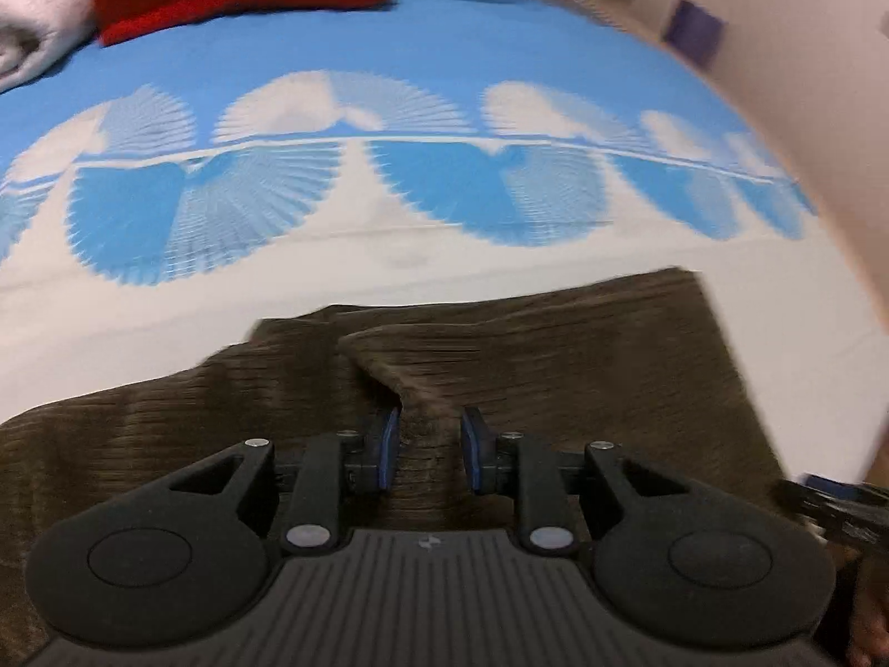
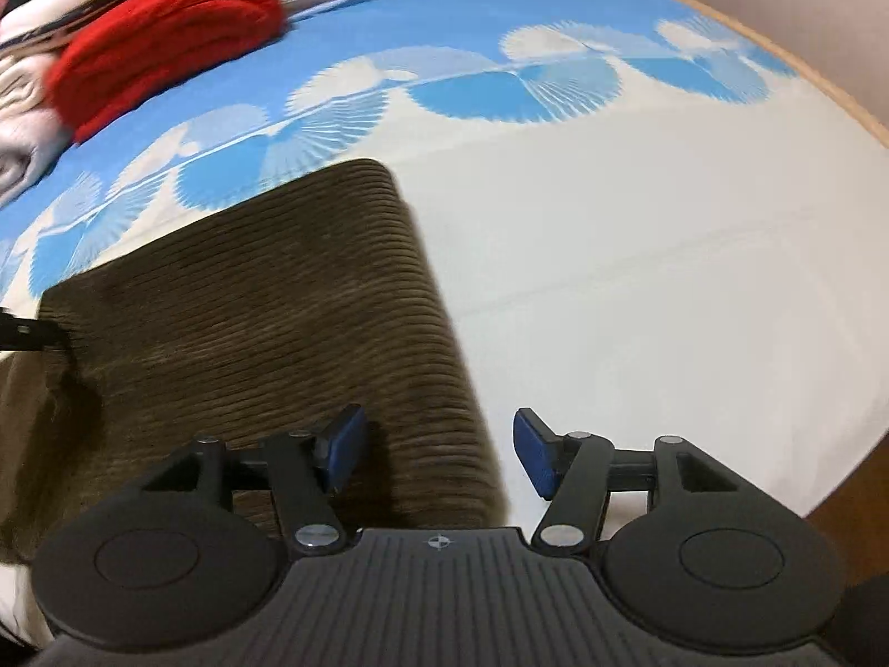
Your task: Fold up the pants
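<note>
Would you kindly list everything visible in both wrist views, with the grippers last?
pants: one, brown corduroy, flat on the sheet, a raised ridge in the left view
bed sheet: one, blue and white fan print, under everything
red garment: one, red, folded at the far left
pale fabric: one heap, off-white, beside the red garment
left gripper: one, black with blue pads, shut on the ridge
right gripper: one, black with blue pads, open over the pants' right edge

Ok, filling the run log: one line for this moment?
left gripper: pinching pants ridge | right gripper: open at pants edge | bedsheet
</note>
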